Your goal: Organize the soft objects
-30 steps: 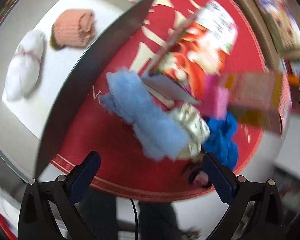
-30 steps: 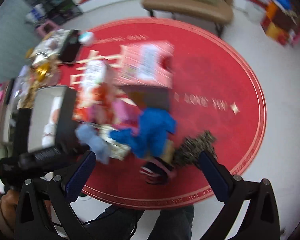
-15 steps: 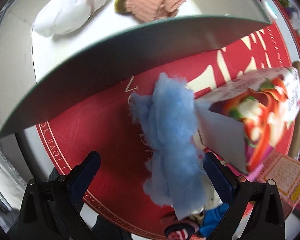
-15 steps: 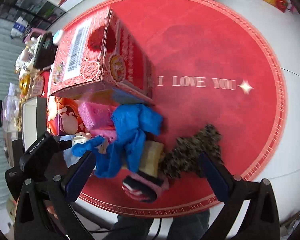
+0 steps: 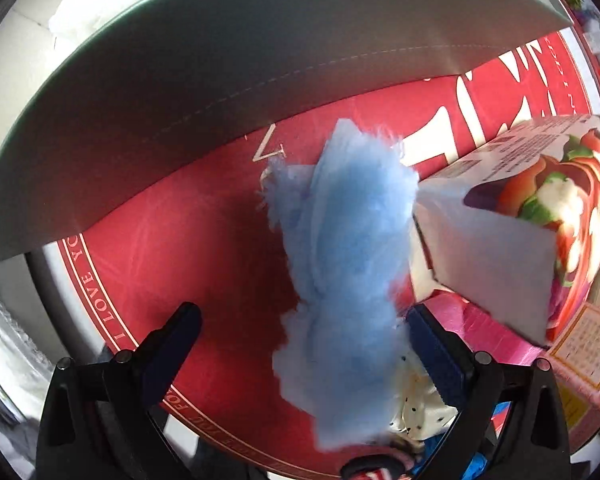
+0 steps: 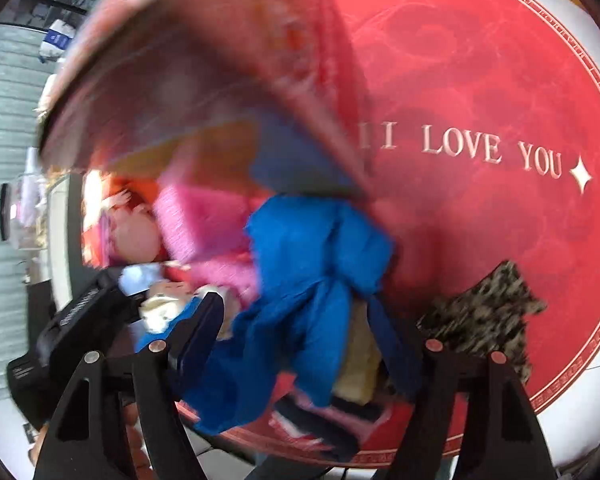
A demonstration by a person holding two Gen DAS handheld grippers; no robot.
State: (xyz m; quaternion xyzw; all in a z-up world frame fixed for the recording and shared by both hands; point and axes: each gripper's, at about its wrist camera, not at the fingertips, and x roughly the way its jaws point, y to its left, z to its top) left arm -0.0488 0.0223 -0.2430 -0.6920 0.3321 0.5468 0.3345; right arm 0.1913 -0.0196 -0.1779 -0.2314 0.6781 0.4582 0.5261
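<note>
A fluffy light blue cloth (image 5: 348, 264) lies on the red round mat (image 5: 188, 264). My left gripper (image 5: 304, 352) is open and low over it, the cloth's lower end between the pads and against the right pad (image 5: 432, 352). A bright blue cloth (image 6: 312, 280) lies in a pile on the mat (image 6: 480, 80), with a pink fuzzy item (image 6: 208, 224) and a leopard-print cloth (image 6: 488, 320) beside it. My right gripper (image 6: 300, 344) is open, its fingers on either side of the blue cloth's lower part.
A grey storage box wall (image 5: 228, 64) fills the top of the left view. A printed carton (image 5: 540, 208) lies right of the light blue cloth. A blurred pink-red box (image 6: 204, 68) looms close above the pile. A striped sock (image 6: 312, 420) lies at the mat's edge.
Both grippers have moved closer to the mat: the left one in over the light blue cloth, the right one in over the bright blue cloth. The box's inside has slid out of view.
</note>
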